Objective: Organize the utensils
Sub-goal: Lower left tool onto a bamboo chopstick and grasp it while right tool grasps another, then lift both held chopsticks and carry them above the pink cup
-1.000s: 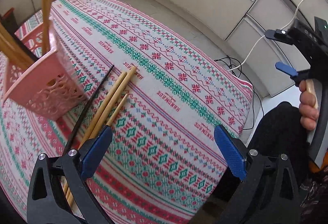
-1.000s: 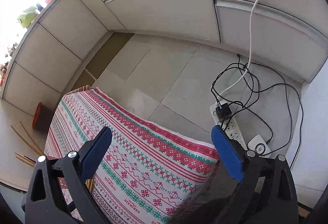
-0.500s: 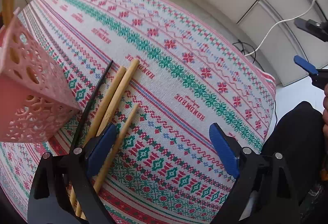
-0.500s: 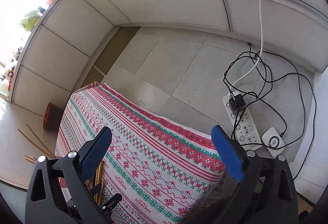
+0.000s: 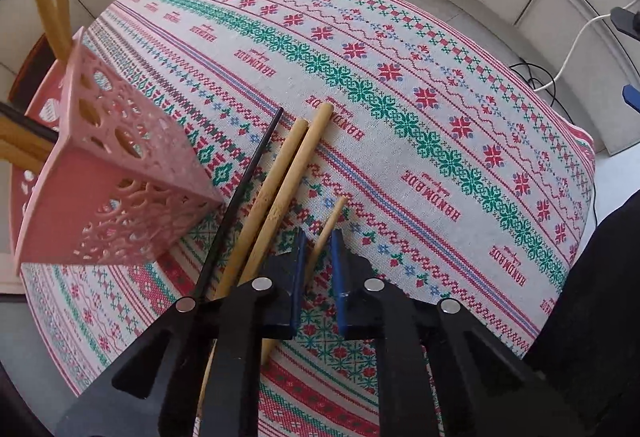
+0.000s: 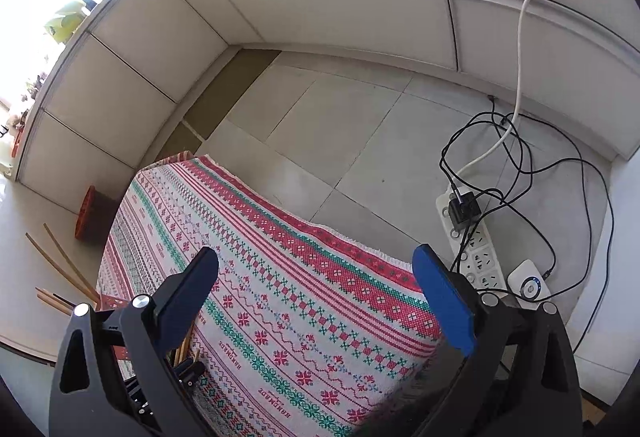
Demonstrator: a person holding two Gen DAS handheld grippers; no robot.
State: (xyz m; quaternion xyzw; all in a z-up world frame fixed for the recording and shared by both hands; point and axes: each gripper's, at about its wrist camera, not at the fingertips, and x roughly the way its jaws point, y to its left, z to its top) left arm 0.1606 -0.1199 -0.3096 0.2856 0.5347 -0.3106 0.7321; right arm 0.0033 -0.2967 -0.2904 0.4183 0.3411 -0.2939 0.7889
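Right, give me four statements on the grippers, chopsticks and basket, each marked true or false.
1. The left gripper is closed around a thin wooden chopstick. True.
2. The right gripper holds a chopstick. False: its jaws stand wide open with nothing between them.
3. The pink basket already holds utensils. True.
4. The black chopstick stands in the basket. False: it lies on the tablecloth beside two thick wooden chopsticks.
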